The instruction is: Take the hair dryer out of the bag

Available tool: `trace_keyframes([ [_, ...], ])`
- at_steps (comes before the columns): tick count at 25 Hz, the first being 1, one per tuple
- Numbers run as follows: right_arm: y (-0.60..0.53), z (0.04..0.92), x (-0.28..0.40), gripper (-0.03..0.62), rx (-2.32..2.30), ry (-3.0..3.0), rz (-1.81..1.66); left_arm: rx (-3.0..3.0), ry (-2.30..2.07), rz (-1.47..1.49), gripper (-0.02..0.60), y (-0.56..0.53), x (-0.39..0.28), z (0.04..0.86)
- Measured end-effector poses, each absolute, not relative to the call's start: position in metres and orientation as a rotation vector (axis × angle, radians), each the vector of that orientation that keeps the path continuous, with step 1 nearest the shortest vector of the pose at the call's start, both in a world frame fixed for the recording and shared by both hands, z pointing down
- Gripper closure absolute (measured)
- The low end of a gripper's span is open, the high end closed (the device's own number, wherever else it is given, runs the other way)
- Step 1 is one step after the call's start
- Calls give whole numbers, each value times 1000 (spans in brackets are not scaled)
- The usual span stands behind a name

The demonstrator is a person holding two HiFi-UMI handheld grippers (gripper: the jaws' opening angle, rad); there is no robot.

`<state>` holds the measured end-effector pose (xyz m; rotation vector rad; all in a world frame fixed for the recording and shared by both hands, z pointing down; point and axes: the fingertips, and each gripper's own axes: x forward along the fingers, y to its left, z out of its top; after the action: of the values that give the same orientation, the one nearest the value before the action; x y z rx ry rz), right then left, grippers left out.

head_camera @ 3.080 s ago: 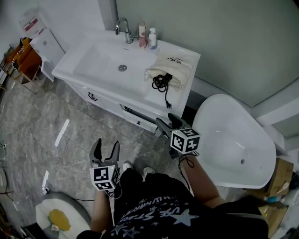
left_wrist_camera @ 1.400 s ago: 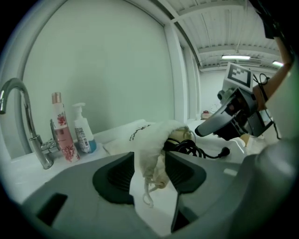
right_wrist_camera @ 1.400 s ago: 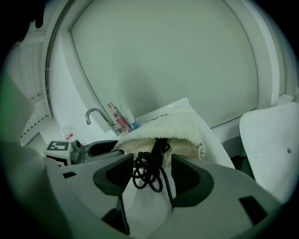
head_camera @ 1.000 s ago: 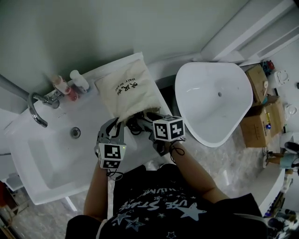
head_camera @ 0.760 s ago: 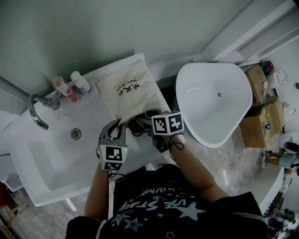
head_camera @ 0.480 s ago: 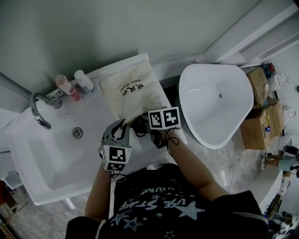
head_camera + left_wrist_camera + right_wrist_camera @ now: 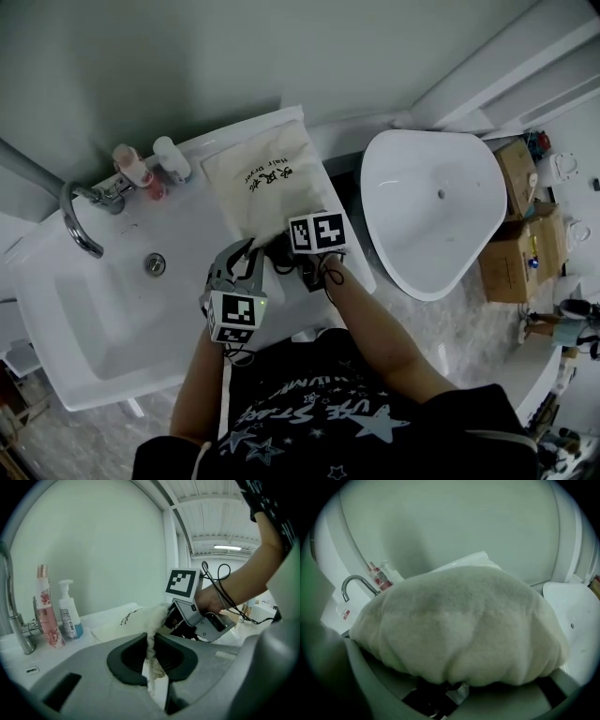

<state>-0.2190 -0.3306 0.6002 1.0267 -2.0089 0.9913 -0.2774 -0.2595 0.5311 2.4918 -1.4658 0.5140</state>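
A cream cloth bag (image 7: 267, 183) lies on the white vanity top (image 7: 202, 239), its mouth toward me. My left gripper (image 7: 246, 253) is shut on the bag's near edge, and a fold of fabric (image 7: 151, 641) stands pinched between its dark pads. My right gripper (image 7: 286, 253) points down into the bag's mouth under its marker cube (image 7: 316, 232). In the right gripper view the bag (image 7: 464, 620) drapes over the wide jaws, which are closing. A black part of the hair dryer or its cord (image 7: 435, 694) shows between them, and I see no pad pressing on it.
A sink basin (image 7: 103, 314) with a chrome faucet (image 7: 80, 220) lies to the left. Two bottles (image 7: 131, 167) (image 7: 171, 157) stand behind it by the wall. A white bathtub (image 7: 436, 202) sits to the right, with cardboard boxes (image 7: 520, 220) beyond.
I came up to the vanity from farther back. Over the last second my right gripper has slid left and down into the bag's mouth. The left gripper has kept its hold.
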Motion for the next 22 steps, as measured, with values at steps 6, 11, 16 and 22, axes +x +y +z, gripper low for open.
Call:
trace_keyframes([
  [6,-329,596,-220,393,997,-2032,982,2471,-1487,535,529,-262,-279,533],
  [11,-315,583,-220,396,896,-2070,1005,2452,-1528,579,529,-262,-278,530],
  [16,-293,566,-212,396,786,-2124,1038,2404,-1600,597,529,-266,-281,524],
  [22,-263,548,-205,396,618,-2182,1080,2335,-1693,612,529,-268,-284,519],
])
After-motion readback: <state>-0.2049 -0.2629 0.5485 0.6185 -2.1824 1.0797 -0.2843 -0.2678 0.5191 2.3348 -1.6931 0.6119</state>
